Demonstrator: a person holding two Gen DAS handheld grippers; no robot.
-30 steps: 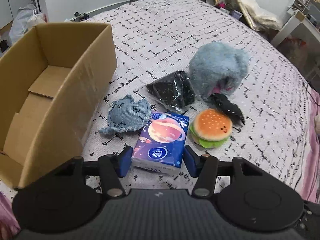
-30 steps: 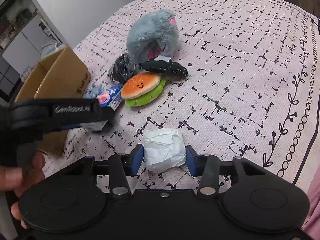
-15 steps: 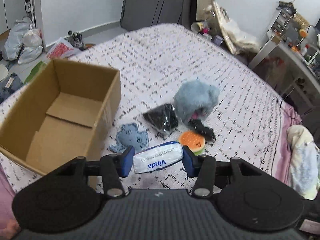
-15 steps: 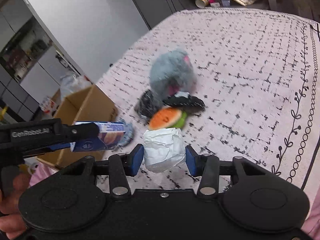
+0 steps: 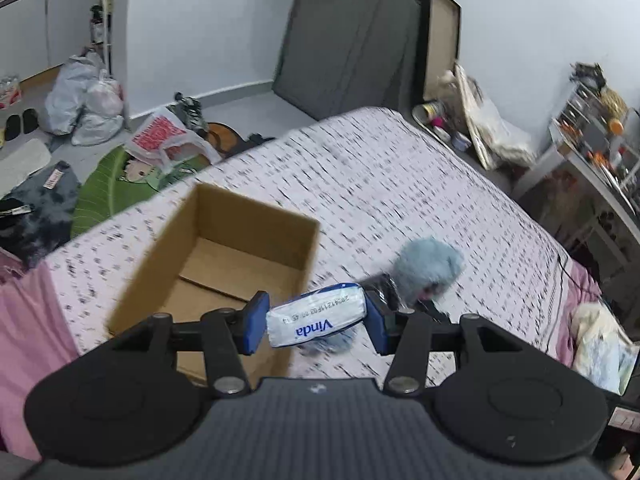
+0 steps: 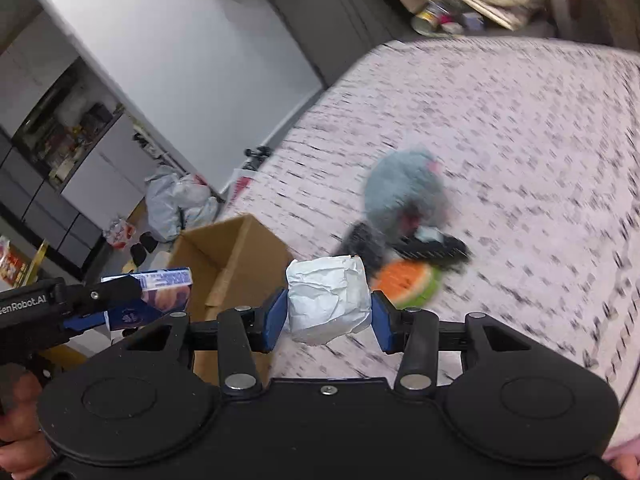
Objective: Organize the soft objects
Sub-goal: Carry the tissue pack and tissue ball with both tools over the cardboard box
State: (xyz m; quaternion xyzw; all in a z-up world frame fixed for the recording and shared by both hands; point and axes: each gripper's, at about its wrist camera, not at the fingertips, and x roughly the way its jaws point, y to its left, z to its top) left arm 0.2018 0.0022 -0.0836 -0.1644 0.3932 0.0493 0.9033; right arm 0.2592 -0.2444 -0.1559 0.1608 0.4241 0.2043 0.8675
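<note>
My left gripper (image 5: 316,322) is shut on a blue and white tissue pack (image 5: 318,314), held in the air beside the open cardboard box (image 5: 224,264) on the bed. The right wrist view shows that same tissue pack (image 6: 156,294) at the left, beside the box (image 6: 236,256). My right gripper (image 6: 330,318) is shut on a crumpled white paper wad (image 6: 328,298), lifted above the bed. On the bedspread lie a grey-blue furry plush (image 5: 428,268), a black wrapped item (image 6: 364,240), a black spotted piece (image 6: 436,246) and a burger plush (image 6: 408,282).
The bed has a pink patterned cover (image 5: 380,184) and drops off to the floor at left, where bags (image 5: 84,96) and clothes lie. A cluttered shelf (image 5: 596,148) stands at right. A hand (image 6: 16,396) grips the left tool's handle.
Both grippers rose from the bed with their loads. The left gripper took hold of the tissue pack and carried it up and toward the box; the toys now sit farther below.
</note>
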